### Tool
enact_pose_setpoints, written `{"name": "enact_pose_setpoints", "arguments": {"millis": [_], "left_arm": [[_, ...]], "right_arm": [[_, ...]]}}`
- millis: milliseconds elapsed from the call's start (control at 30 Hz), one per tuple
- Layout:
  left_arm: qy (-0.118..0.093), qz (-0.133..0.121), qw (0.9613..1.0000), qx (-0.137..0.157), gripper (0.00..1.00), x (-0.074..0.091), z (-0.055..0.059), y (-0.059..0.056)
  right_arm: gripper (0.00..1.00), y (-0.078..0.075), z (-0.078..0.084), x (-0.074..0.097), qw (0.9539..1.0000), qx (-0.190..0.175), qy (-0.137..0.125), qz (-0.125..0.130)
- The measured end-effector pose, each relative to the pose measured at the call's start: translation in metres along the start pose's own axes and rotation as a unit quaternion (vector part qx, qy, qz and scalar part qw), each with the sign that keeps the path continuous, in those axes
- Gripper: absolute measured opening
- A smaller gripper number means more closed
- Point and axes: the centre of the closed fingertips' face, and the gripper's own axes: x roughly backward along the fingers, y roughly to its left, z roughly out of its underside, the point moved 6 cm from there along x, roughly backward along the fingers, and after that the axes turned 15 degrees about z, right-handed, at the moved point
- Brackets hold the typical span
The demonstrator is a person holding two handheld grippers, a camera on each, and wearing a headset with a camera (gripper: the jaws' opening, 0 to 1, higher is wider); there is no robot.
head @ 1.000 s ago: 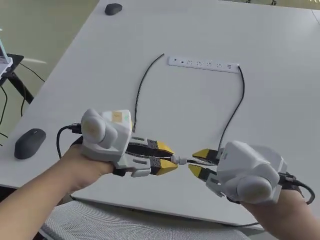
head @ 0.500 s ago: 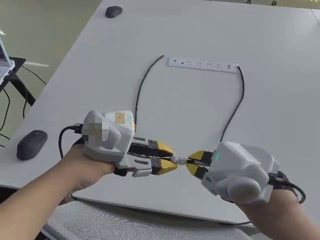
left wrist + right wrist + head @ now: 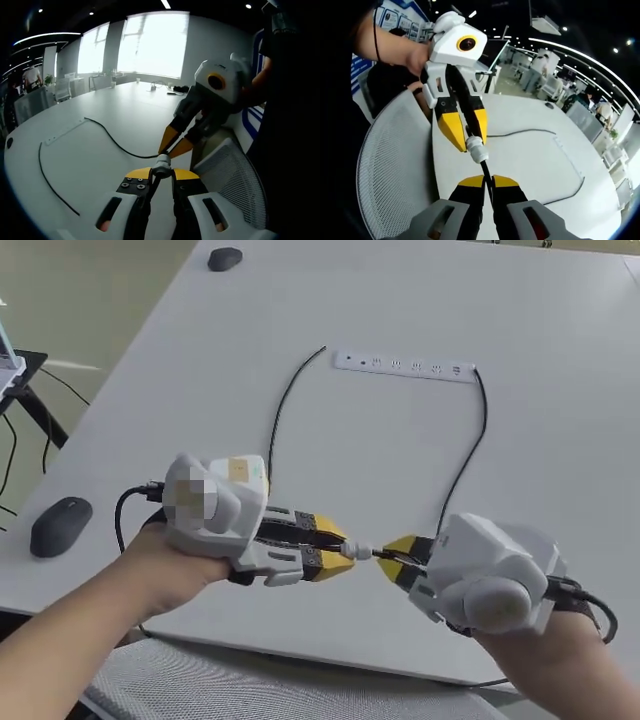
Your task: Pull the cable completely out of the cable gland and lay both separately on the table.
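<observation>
The white tabletop (image 3: 560,440) stretches away from us in a bright open office. A power strip (image 3: 405,367) lies at the far side and a dark mouse (image 3: 60,525) sits near the left edge. Two black lines rest on the surface: the power strip's lead (image 3: 470,455) curves toward the near right, and a separate cord (image 3: 280,420) runs down the middle toward the near left.

Both tools are held up over the near edge, tip to tip. The left hand-held gripper (image 3: 340,552) has its jaws closed almost fully, pinching the small pale cable gland (image 3: 353,551) by its body. In the left gripper view we see the cable gland sitting right between the yellow tips. The right hand-held gripper (image 3: 392,558) is clamped tight on the thin black cable (image 3: 486,171) just beside the cable gland. Only a short bare stretch of cable separates the two sets of tips.

We judge the task to be in its pulling step. Both grips are made, but the cable plainly enters the cable gland, so nothing is separated yet. We cannot tell how much of it is left inside, or which of the long black runs on the tabletop it joins.

What remains, as we read it, is to draw the two hands apart along the line of the cable until the end slips free. Each piece then has to be set down on the tabletop, well apart from the other.
</observation>
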Motion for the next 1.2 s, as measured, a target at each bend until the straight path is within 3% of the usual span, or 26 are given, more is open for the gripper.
{"name": "enact_pose_setpoints", "arguments": {"millis": [433, 867, 1033, 1100, 1200], "left_arm": [[0.000, -0.004, 1.0000, -0.002, 0.15, -0.001, -0.001, -0.001], [-0.004, -0.007, 1.0000, 0.000, 0.15, -0.004, -0.005, -0.004], [-0.008, -0.010, 0.9999, 0.001, 0.15, -0.005, -0.005, -0.004], [-0.007, -0.011, 0.9999, 0.000, 0.15, -0.005, -0.004, -0.004], [-0.007, -0.012, 0.9999, 0.001, 0.15, -0.005, -0.004, -0.004]], "right_arm": [[0.00, -0.010, 0.017, -0.001, 0.9989, -0.039, 0.019, 0.015], [0.00, -0.024, 0.043, -0.003, 0.9932, -0.101, 0.044, 0.038], [0.00, -0.030, 0.056, -0.003, 0.9876, -0.136, 0.060, 0.050], [0.00, -0.031, 0.064, -0.004, 0.9832, -0.159, 0.074, 0.053], [0.00, -0.031, 0.075, -0.005, 0.9725, -0.207, 0.090, 0.056]]}}
